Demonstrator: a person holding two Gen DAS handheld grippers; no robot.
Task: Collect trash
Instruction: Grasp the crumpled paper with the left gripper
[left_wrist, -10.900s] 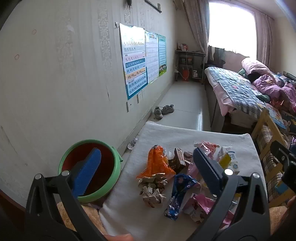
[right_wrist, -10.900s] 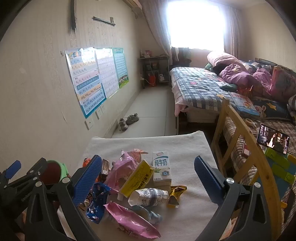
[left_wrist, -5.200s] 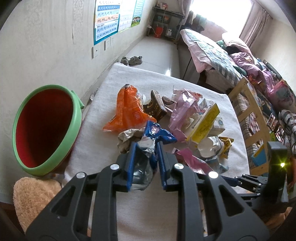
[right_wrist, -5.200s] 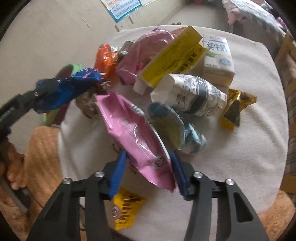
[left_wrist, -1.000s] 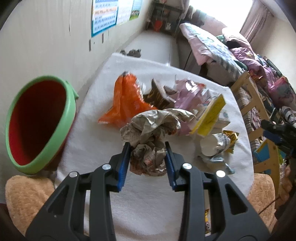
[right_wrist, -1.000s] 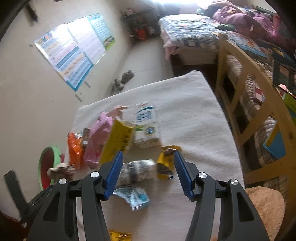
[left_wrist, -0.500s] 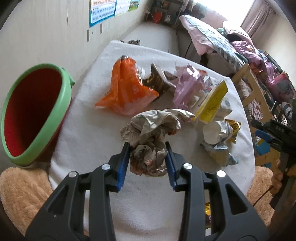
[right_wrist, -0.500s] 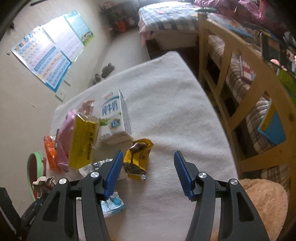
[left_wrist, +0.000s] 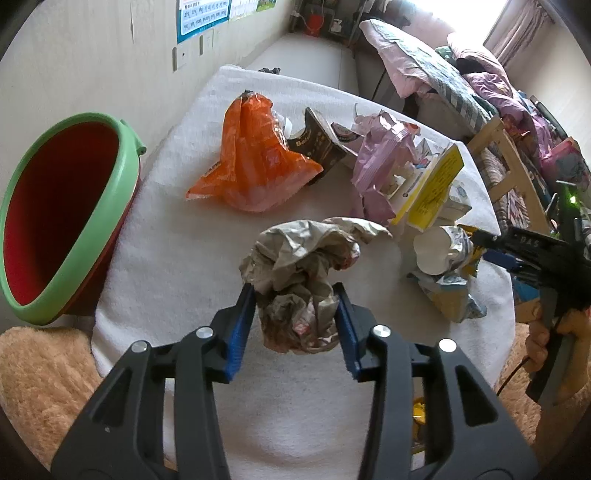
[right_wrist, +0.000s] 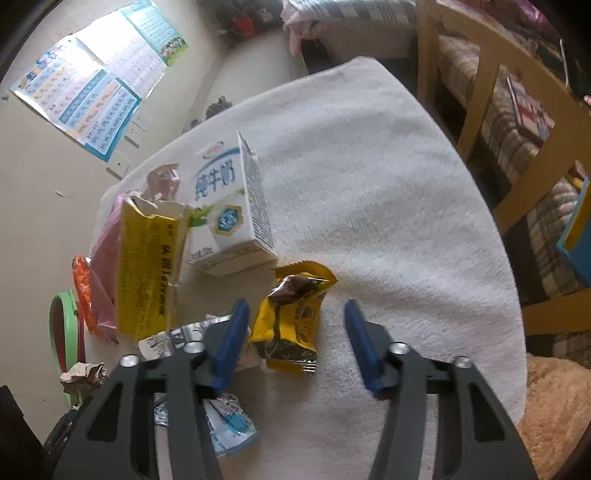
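We're pinching the crumpled paper wad (left_wrist: 295, 284) in the left claw (left_wrist: 293, 325), held above the desk (left_wrist: 177, 240) w/ the green-rimmed bin (left_wrist: 92, 221) off left. Right claw (right_wrist: 291, 343) is hanging wide open, empty, straddling the yellow wrapper (right_wrist: 291, 317), prob. lining up for the next grab.

Left tool (left_wrist: 294, 306): black frame, blue-padded fingers (left_wrist: 242, 317) clamped on both sides of a crumpled grey-brown paper wad (left_wrist: 303, 277), held above the white towel-covered table (left_wrist: 177, 236). Right tool (right_wrist: 293, 325): same black frame, blue pads spread wide, pointing down at the table, nothing gripped. In the left view a bare hand (left_wrist: 554, 341) grips its handle.
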